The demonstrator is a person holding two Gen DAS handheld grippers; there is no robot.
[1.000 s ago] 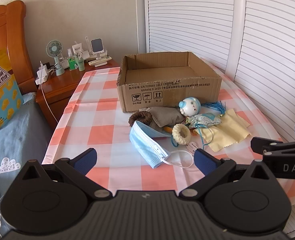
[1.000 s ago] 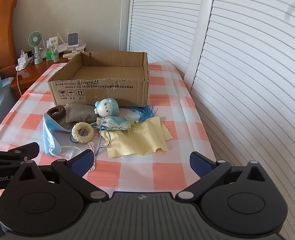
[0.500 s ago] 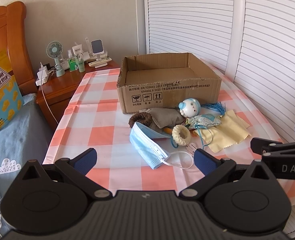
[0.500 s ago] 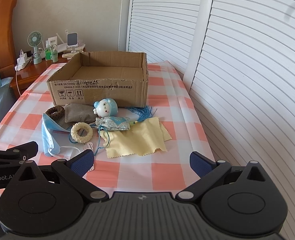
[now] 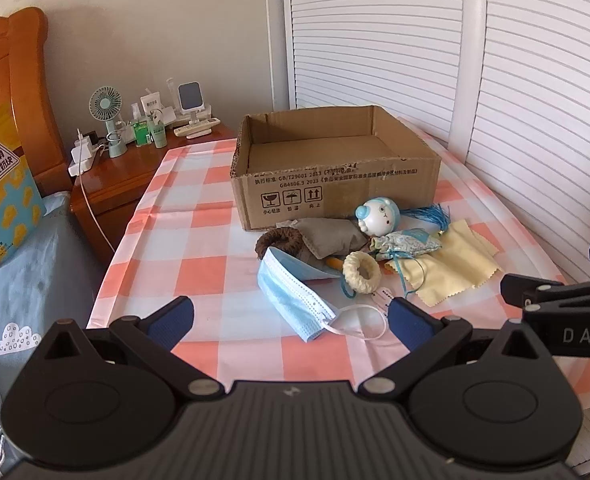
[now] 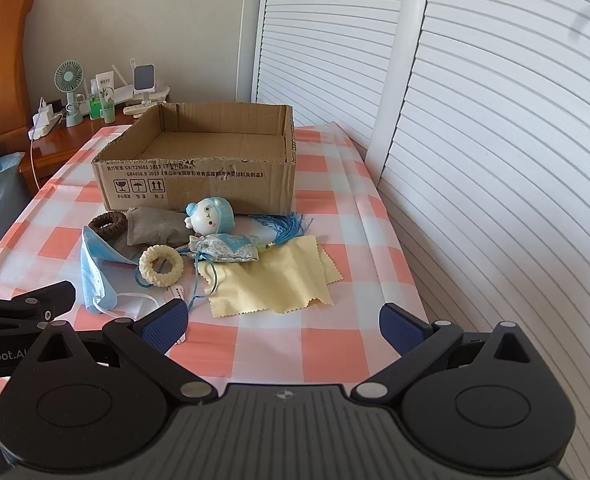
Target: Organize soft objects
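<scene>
With both tools spread and empty, I'd pinch the limp, light face mask (image 5: 291, 288), nearest me from the cardboard box (image 5: 335, 184), mid-pleat

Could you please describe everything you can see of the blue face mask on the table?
The blue face mask is a pleated, disposable-looking mask of thin light-blue fabric with white elastic ear loops. It lies loose and partly folded on the checked tablecloth, nearest the grippers among the pile, one loop trailing toward the camera. Its far edge curls up against the brown scrunchie and the grey pouch, apparently overlapping them. The cream ring lies beside it. Neither gripper touches it.
</scene>
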